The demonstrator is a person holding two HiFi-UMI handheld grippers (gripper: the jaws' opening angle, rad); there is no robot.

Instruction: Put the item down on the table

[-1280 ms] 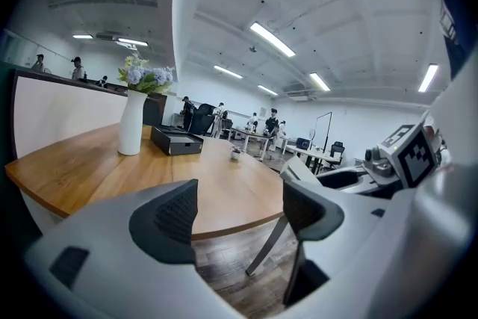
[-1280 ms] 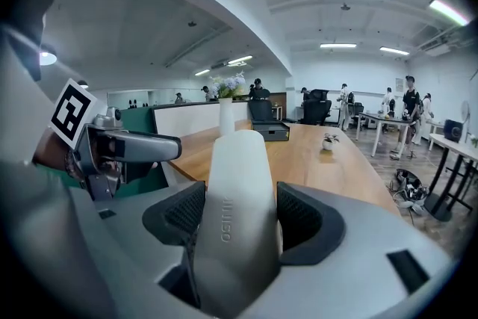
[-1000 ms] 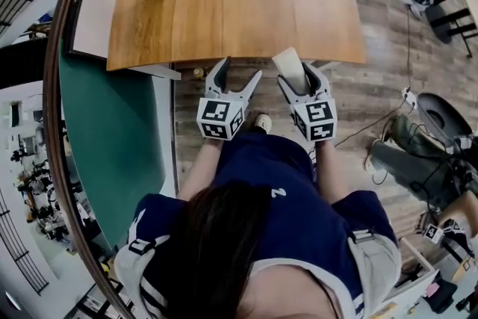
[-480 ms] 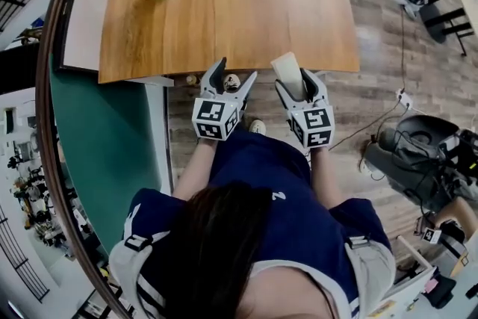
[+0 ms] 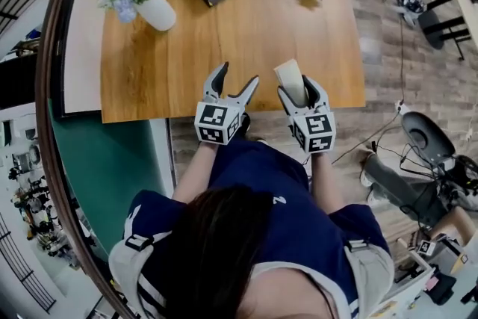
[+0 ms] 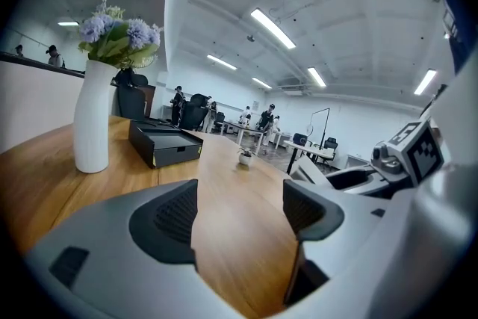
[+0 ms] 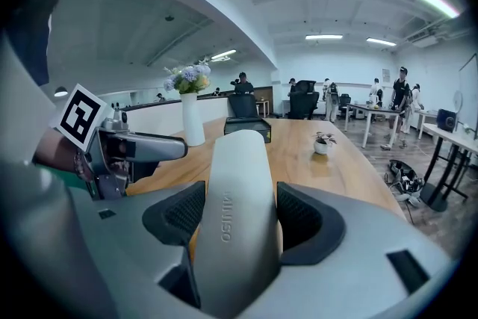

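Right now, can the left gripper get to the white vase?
Probably yes: the left gripper is open and empty, and only bare wooden table lies between it and the white vase.

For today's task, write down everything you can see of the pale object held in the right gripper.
The pale object is long, smooth and rounded, off-white, seemingly matte plastic, with small lettering pressed into its upper face. The right gripper clamps it between both jaws, one on each side. It juts forward past the jaws, above the near edge of the wooden table; whether it touches the wood cannot be told.
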